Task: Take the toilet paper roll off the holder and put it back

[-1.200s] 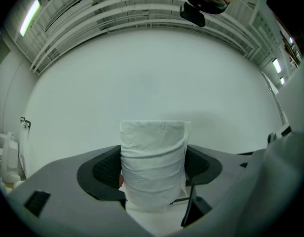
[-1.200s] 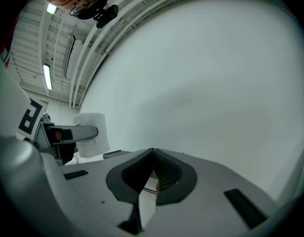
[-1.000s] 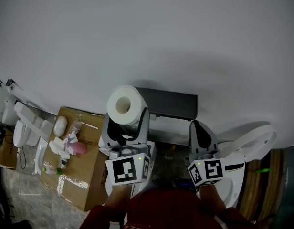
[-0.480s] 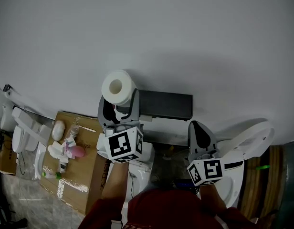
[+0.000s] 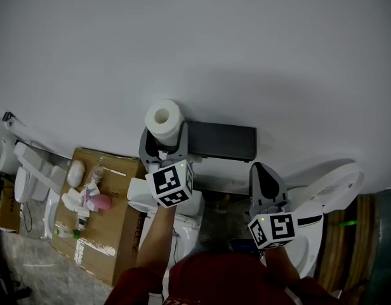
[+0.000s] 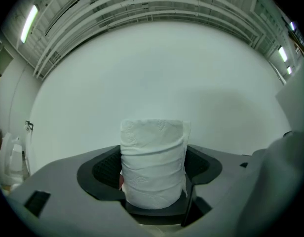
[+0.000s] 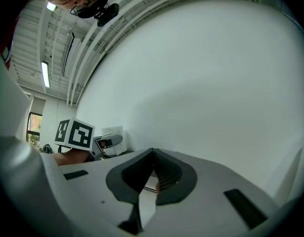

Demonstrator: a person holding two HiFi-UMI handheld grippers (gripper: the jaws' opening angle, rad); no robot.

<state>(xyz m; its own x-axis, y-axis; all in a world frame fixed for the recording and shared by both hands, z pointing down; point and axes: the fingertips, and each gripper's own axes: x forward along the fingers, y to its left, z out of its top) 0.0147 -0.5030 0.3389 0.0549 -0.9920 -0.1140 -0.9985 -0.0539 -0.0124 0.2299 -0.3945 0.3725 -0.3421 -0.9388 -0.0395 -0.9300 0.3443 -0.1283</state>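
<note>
In the head view a white toilet paper roll is held up in front of the white wall, its core hole facing me. My left gripper is shut on it from below, one jaw on each side. The roll hangs just left of the dark grey holder on the wall. The left gripper view shows the roll standing upright between the dark pads of the left gripper. My right gripper hangs lower right of the holder, shut and empty; its jaws meet at the tips.
A white toilet with a raised lid stands at the right. At the lower left a cardboard box carries small bottles and a pink thing. White fittings lie on the floor at far left.
The left gripper has carried the roll away from me toward the wall, up beside the holder's left end. The right gripper has stayed put.
</note>
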